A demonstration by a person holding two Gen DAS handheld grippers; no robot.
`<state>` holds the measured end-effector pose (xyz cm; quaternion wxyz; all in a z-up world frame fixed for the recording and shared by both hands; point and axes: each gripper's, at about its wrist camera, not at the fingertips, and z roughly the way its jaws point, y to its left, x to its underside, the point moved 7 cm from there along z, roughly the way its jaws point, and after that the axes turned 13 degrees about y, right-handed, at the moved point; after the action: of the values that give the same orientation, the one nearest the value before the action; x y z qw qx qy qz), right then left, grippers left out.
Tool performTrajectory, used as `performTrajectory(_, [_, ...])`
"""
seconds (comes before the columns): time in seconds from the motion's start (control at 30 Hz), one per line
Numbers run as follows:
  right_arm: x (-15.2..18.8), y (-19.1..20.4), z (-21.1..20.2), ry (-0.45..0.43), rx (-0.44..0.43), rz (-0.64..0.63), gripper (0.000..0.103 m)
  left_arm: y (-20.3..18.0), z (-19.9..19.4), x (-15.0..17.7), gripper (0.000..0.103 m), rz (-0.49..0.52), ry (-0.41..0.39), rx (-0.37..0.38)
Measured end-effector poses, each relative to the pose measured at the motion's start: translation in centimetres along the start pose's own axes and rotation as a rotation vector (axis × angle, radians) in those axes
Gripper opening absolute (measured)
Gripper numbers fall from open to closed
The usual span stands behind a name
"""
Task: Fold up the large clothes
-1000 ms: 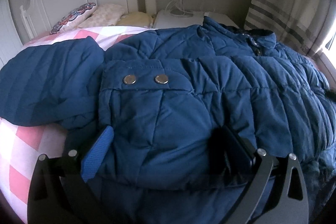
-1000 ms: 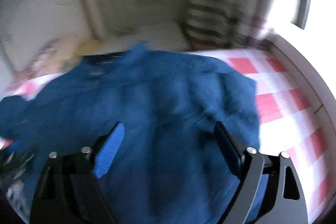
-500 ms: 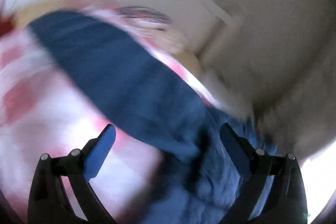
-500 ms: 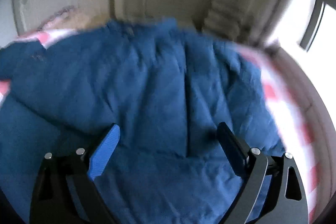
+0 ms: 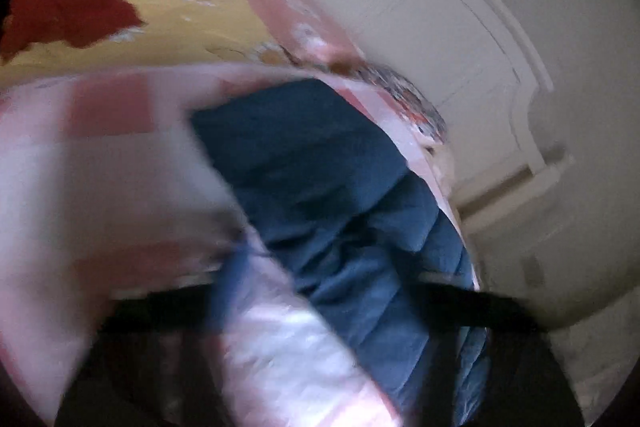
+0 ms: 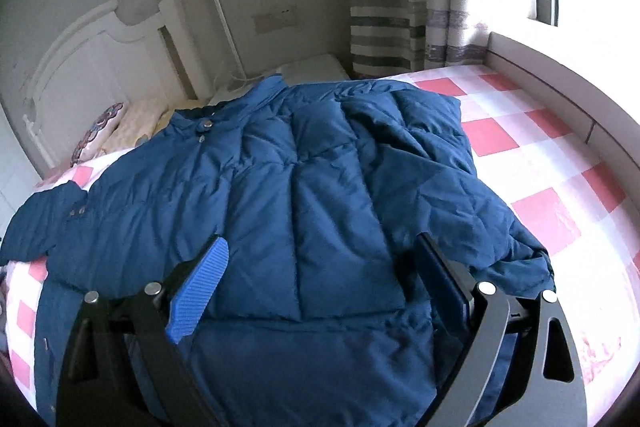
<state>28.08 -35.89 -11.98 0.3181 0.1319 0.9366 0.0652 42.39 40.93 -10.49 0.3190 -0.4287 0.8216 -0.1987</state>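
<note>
Left wrist view: swung away within the last second from the coat front to a blurred sleeve stretched over the checked bed, left claw smeared, grip impossible to tell, probably going for the sleeve fold. Right wrist view: steadied after blur, right claw spread wide and empty above the blue coat lying flat on the bed. No readable writing or brand anywhere.
</note>
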Motion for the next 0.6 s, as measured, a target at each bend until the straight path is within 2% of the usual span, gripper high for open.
performTrajectory(0.03, [0.0, -0.2, 0.1, -0.001, -0.004, 0.003, 0.09, -0.1, 0.3, 0.0, 0.018, -0.004, 0.011, -0.001])
performTrajectory(0.07, [0.0, -0.3, 0.0, -0.006, -0.013, 0.009, 0.09, -0.5, -0.3, 0.2, 0.012, -0.001, -0.018, -0.008])
performTrajectory(0.13, [0.3, -0.5, -0.6, -0.029, -0.026, 0.035, 0.09, -4.0, -3.2, 2.1, 0.008, 0.076, -0.116, 0.025])
performTrajectory(0.17, [0.2, -0.7, -0.8, -0.041, -0.035, 0.049, 0.09, -5.6, -4.2, 3.2, 0.007, 0.116, -0.138, 0.048])
performTrajectory(0.23, [0.2, -1.0, -1.0, -0.048, -0.05, 0.068, 0.09, -11.4, -6.9, 7.2, 0.005, 0.265, -0.183, 0.126])
performTrajectory(0.3, [0.2, -1.4, -1.3, -0.063, -0.064, 0.092, 0.09, -17.2, -8.5, 12.2, 0.005, 0.434, -0.176, 0.205])
performTrajectory(0.37, [0.0, -2.0, -1.6, -0.084, -0.079, 0.117, 0.09, -23.5, -8.8, 19.3, 0.005, 0.642, -0.116, 0.288])
performTrajectory(0.4, [0.0, -2.2, -1.7, -0.088, -0.086, 0.129, 0.09, -26.5, -8.4, 23.8, 0.005, 0.748, -0.055, 0.329])
performTrajectory(0.47, [-0.1, -2.7, -1.7, -0.09, -0.101, 0.152, 0.09, -29.6, -7.0, 30.0, 0.005, 0.863, 0.039, 0.365])
performTrajectory(0.53, [-0.1, -3.1, -1.6, -0.092, -0.111, 0.174, 0.09, -31.7, -4.4, 36.5, 0.006, 0.979, 0.133, 0.338])
performTrajectory(0.6, [-0.2, -3.5, -1.8, -0.101, -0.114, 0.189, 0.09, -32.1, -0.3, 42.2, 0.01, 1.039, 0.264, 0.275])
